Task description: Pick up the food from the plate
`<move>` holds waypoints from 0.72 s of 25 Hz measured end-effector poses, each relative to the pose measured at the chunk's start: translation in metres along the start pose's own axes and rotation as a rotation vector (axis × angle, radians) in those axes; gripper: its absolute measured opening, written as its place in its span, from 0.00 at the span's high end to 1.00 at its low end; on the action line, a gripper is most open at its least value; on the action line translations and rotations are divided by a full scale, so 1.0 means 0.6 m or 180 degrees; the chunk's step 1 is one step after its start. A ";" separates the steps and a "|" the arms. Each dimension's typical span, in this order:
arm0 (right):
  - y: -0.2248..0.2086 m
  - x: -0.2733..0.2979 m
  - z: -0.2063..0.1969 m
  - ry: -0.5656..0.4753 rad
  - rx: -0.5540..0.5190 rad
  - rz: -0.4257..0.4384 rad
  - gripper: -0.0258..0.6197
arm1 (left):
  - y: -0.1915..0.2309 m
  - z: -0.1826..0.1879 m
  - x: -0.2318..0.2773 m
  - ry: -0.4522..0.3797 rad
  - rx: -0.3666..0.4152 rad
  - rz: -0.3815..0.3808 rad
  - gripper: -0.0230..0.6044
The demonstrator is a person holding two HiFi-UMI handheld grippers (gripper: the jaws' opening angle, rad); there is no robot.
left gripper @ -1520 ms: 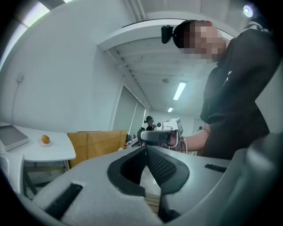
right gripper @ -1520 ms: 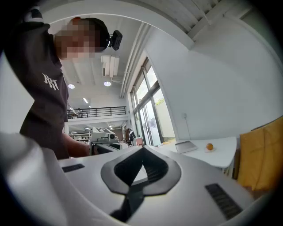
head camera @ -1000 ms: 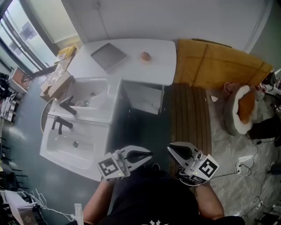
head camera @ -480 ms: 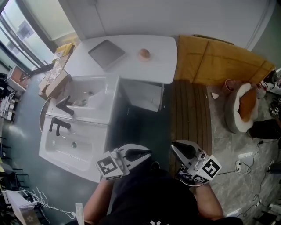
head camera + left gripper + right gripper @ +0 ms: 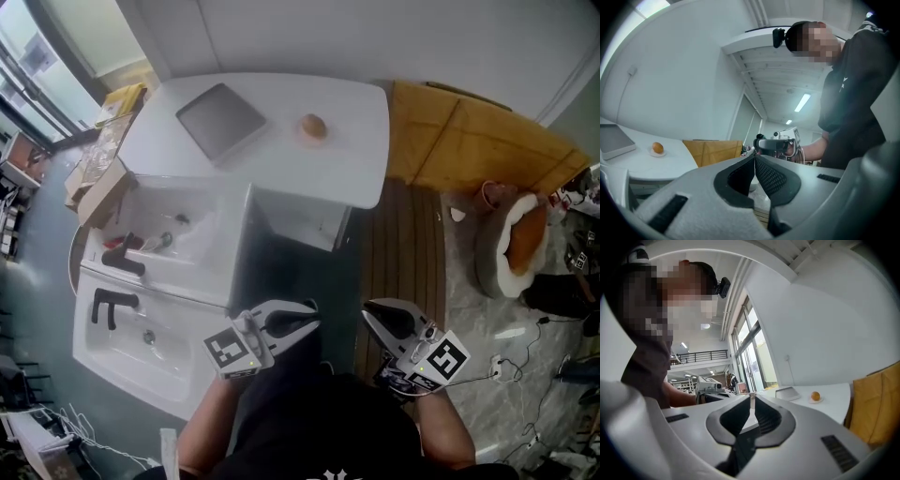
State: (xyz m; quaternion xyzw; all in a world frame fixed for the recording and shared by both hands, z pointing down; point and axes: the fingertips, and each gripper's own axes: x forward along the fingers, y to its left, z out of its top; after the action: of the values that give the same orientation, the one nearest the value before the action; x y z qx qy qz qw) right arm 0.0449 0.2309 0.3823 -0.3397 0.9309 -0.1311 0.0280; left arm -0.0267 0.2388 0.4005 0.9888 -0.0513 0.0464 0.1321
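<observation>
A round orange-brown piece of food (image 5: 313, 126) sits on a small white plate (image 5: 302, 134) on the white table (image 5: 347, 159), far ahead of both grippers. My left gripper (image 5: 312, 315) and right gripper (image 5: 367, 313) are held close to my body, low in the head view, tips turned toward each other. Both are shut with nothing between the jaws. In the left gripper view the shut left gripper (image 5: 754, 157) has the food (image 5: 657, 148) far off at the left. The right gripper view shows the shut right gripper (image 5: 751, 399) and the food (image 5: 815, 396) to its right.
A grey flat tray (image 5: 222, 122) lies on the table left of the food. A white double sink unit (image 5: 178, 309) with black taps (image 5: 117, 258) stands at the left. Wooden panels (image 5: 469, 141), a slatted floor strip (image 5: 403, 244) and a pet bed (image 5: 511, 239) are at the right.
The table and sink have come closer and shifted in the head view as I moved forward. Both grippers travelled along with me, still shut and empty.
</observation>
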 end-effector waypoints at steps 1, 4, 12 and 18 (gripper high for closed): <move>-0.022 0.023 0.006 0.0031 -0.0010 -0.0005 0.96 | 0.032 0.006 0.001 -0.0026 -0.0022 -0.0008 0.95; -0.088 0.088 0.028 0.0059 -0.0001 -0.0072 0.96 | 0.120 0.033 0.005 -0.0102 -0.0114 -0.0066 0.95; -0.196 0.215 0.083 0.0082 -0.0089 -0.0067 0.95 | 0.284 0.076 0.023 -0.0064 -0.0075 -0.0237 0.95; -0.280 0.263 0.102 0.0115 -0.0093 0.0016 0.92 | 0.382 0.095 0.051 0.0004 -0.0186 -0.0173 0.95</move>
State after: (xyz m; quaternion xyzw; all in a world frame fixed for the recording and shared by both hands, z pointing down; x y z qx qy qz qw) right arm 0.0375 -0.0074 0.3735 -0.3353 0.9340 -0.1235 0.0066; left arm -0.0178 0.0011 0.4076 0.9855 -0.0257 0.0419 0.1622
